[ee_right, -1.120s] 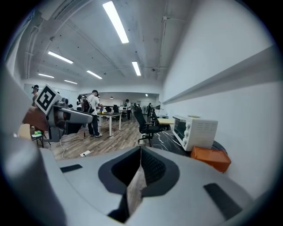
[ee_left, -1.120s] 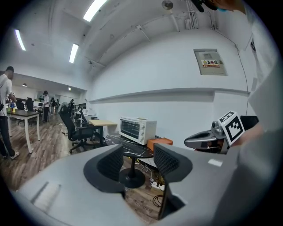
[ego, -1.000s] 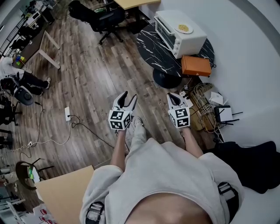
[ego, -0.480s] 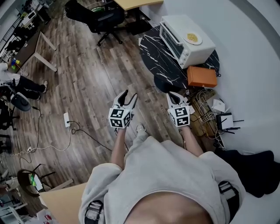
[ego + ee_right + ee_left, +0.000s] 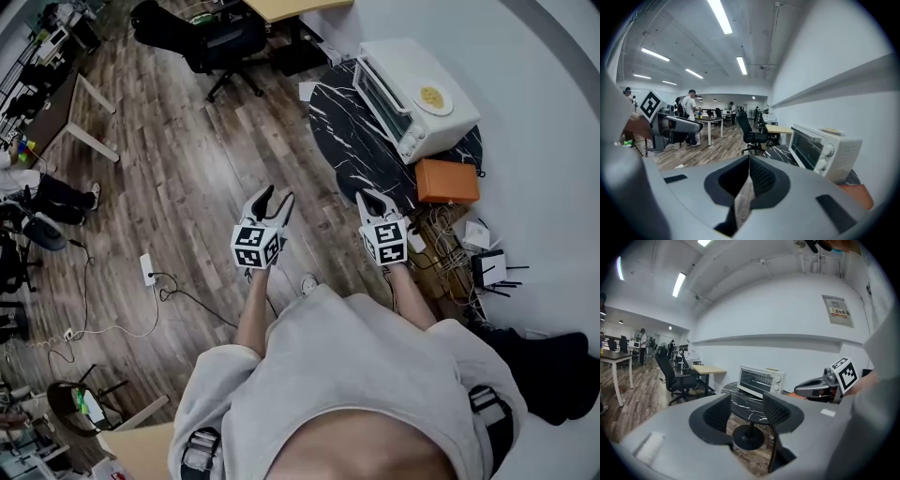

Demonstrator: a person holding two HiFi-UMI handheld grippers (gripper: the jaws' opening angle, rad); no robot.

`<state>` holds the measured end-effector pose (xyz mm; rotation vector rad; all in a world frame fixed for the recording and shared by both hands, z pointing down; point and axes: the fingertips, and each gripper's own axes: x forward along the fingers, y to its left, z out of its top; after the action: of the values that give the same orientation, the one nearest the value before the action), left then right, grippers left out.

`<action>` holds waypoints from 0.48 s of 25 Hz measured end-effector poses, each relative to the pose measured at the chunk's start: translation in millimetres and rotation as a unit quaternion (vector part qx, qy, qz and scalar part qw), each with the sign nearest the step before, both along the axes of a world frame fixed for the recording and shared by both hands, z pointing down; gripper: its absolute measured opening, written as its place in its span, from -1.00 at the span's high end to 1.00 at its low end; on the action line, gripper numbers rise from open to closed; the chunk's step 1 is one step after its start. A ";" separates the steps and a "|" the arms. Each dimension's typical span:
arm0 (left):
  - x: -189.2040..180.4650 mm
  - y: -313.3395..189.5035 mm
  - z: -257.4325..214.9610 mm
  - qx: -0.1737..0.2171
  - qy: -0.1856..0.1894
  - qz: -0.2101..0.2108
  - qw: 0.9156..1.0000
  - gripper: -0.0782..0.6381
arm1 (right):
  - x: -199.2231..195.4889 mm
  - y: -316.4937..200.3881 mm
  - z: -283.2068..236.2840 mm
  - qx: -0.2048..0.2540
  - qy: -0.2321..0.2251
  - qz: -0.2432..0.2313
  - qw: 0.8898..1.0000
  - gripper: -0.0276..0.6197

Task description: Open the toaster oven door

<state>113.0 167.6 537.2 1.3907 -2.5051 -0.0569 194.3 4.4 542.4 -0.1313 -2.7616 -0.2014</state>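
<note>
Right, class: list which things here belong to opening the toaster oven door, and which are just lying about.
For the job: toaster oven, its door, left gripper, right gripper.
Lying about: orange box, plate on the oven, office chair, tangled cables.

Toaster oven (image 5: 412, 94): smooth white casing, slight sheen; door pane dark, glassy.
Table (image 5: 342, 141): black marble-look top, white veins, polished.
Floor (image 5: 187, 178): wood-look planks, satin.
Left gripper (image 5: 746, 405), right gripper (image 5: 749, 173): matt grey plastic shells, dark ribbed pads (image 5: 776, 409).
Sweatshirt (image 5: 366, 375): soft grey cloth.
</note>
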 end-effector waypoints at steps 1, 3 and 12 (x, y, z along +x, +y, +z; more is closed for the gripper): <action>-8.6 0.2 0.0 0.000 0.000 0.001 1.000 0.20 | -8.1 0.2 0.4 0.000 0.000 0.001 1.000 0.87; -24.4 0.9 1.0 0.000 -0.001 0.003 1.000 0.20 | -23.1 0.4 2.1 -0.001 0.001 0.004 1.000 0.87; -76.4 1.4 3.1 -0.001 -0.003 0.009 1.000 0.20 | -71.8 2.9 7.7 0.000 0.003 0.010 1.000 0.87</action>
<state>36.6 169.0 540.3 1.4136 -2.4967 -0.0459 122.6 7.3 550.1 -0.1038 -2.7552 -0.1955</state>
